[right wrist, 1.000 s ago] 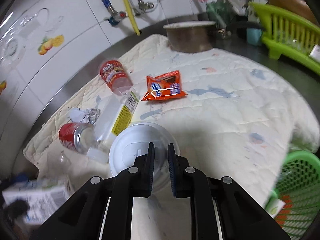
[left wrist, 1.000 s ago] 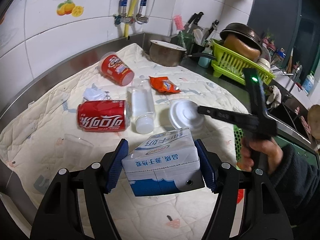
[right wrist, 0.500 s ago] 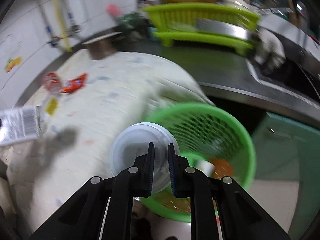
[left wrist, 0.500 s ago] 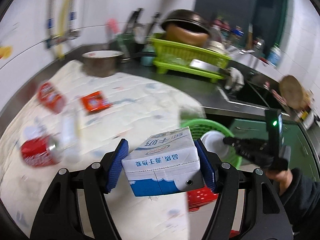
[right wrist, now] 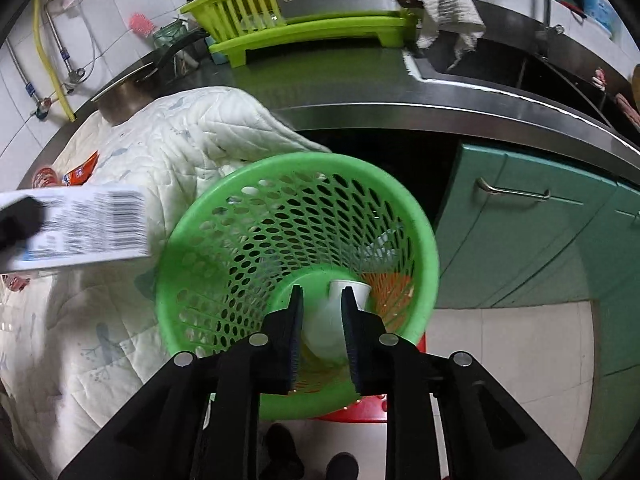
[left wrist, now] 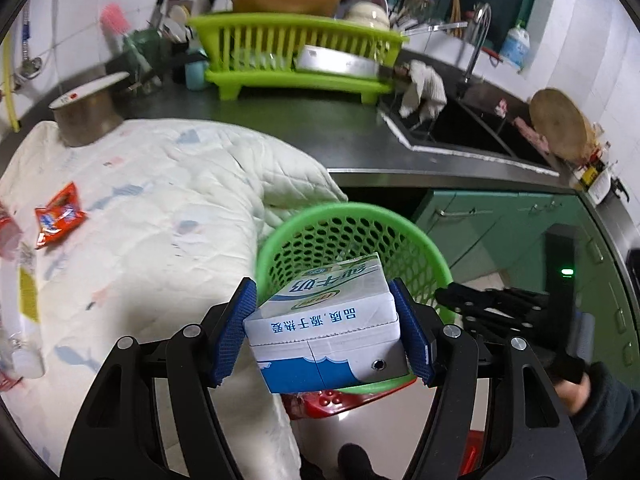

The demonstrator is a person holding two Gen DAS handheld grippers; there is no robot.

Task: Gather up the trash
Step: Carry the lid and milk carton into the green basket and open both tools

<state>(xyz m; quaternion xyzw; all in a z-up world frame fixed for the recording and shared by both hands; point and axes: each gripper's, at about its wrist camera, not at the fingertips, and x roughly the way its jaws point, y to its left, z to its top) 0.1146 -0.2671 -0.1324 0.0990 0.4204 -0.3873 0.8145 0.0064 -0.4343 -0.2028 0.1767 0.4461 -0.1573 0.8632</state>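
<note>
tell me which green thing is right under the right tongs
The round perforated green wastebasket beside the quilt, not the lime dish rack on the counter; the right tongs point into it.

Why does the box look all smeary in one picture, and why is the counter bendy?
In the right wrist view the white milk carton with a barcode is streaked by motion blur at the left edge, while the green perforated plastic basket looks sharp. In the left wrist view the same carton is crisp. In both views the fisheye lens curves the steel counter edge and darkens the corners.
</note>
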